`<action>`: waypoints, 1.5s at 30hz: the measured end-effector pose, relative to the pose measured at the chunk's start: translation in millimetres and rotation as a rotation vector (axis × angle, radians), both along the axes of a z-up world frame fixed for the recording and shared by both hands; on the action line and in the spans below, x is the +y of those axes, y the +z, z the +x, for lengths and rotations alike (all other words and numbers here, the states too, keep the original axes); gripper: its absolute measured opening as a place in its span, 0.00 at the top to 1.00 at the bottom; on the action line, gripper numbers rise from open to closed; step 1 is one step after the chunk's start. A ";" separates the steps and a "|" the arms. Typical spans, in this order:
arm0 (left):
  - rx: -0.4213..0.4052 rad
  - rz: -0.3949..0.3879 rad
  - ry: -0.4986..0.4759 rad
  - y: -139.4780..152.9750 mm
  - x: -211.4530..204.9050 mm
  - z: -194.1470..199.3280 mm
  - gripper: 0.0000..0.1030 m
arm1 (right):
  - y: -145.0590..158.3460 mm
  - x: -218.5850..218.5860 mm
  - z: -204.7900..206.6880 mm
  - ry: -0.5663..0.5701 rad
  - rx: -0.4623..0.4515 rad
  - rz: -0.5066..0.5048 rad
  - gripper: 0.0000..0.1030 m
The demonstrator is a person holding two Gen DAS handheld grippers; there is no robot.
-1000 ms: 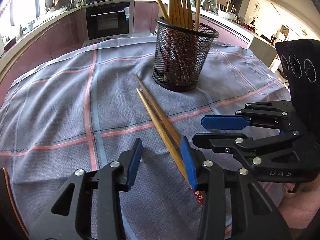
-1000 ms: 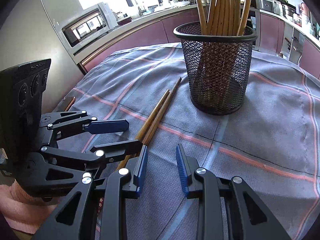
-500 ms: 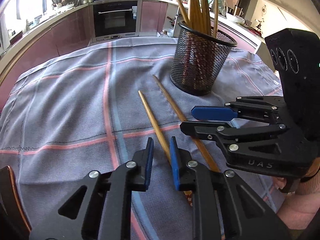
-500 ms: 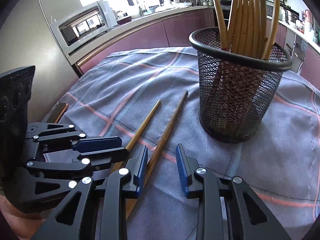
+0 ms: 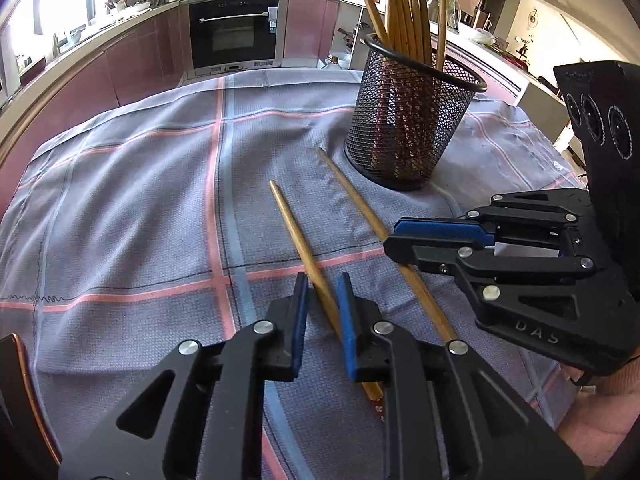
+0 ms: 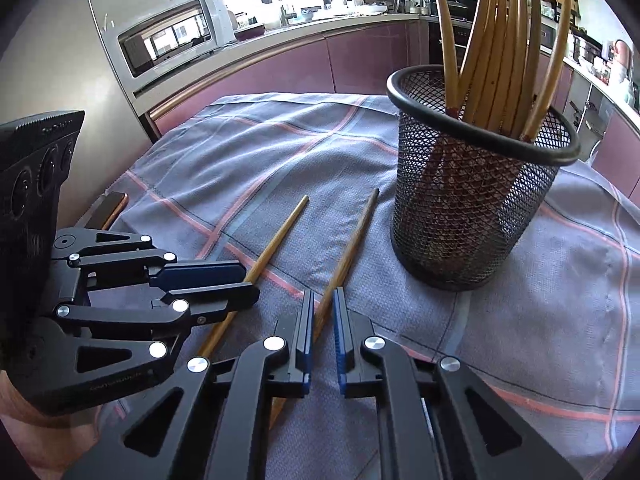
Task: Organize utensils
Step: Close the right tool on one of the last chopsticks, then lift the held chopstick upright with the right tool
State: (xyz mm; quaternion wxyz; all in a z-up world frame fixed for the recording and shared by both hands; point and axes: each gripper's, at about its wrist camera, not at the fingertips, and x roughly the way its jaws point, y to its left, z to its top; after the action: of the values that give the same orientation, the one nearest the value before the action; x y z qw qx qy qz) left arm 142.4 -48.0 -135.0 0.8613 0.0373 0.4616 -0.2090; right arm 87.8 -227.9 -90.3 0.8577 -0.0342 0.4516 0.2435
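**Now: each claw closes on a chopstick**

Left claw (image 5: 322, 300) pinches the left chopstick (image 5: 294, 232), low centre. Right claw (image 6: 322, 312), jaws just closing, grips the right chopstick (image 6: 352, 244). Both sticks lie on the desk's checked cloth (image 5: 132, 208), below the mesh holder (image 5: 404, 128). "DAS" reads on the right claw's body.

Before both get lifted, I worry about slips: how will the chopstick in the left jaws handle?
The chopstick looks thin, stiff and light. Gripped near one end, it may pivot or droop. Round and smooth, it could roll on the cloth if dropped.
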 end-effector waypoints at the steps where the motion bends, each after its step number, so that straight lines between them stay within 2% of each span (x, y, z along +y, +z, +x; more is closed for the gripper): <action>1: -0.001 0.003 0.002 0.1 -1.1 0.8 0.83 | -1.1 0.8 0.4 0.000 0.003 -0.010 0.81; 5: 0.001 0.005 0.012 -1.1 -5.0 2.8 0.83 | -3.7 4.3 2.2 -0.003 -0.001 -0.013 0.80; 9: -0.005 0.019 0.029 -1.6 -8.3 2.0 0.84 | -5.3 0.9 6.2 -0.026 0.005 0.012 0.89; 10: -0.004 0.020 0.037 -1.5 -8.2 1.9 0.87 | -5.3 -0.7 6.5 -0.029 0.010 0.021 0.90; 15: 0.011 -0.005 0.065 -1.1 -5.8 2.8 0.89 | -5.1 -6.6 4.0 -0.026 0.025 0.051 0.94; 25: 0.012 -0.035 0.070 2.4 -6.6 -0.4 0.93 | 6.7 -21.4 -10.0 -0.013 0.007 0.108 0.95; 37: -0.040 -0.071 0.073 26.9 -0.4 -12.8 0.93 | 29.6 -45.7 -28.6 -0.006 -0.046 0.212 0.95; 45: -0.089 -0.147 0.063 56.3 10.8 -21.9 0.93 | 56.6 -69.1 -39.2 -0.033 -0.134 0.261 0.95</action>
State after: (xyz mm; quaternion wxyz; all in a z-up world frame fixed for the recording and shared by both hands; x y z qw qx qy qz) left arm 120.5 -37.2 -78.7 0.8874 -0.0314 0.4075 -0.2131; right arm 48.6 -297.1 -33.7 0.8869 0.0689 0.3584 0.2832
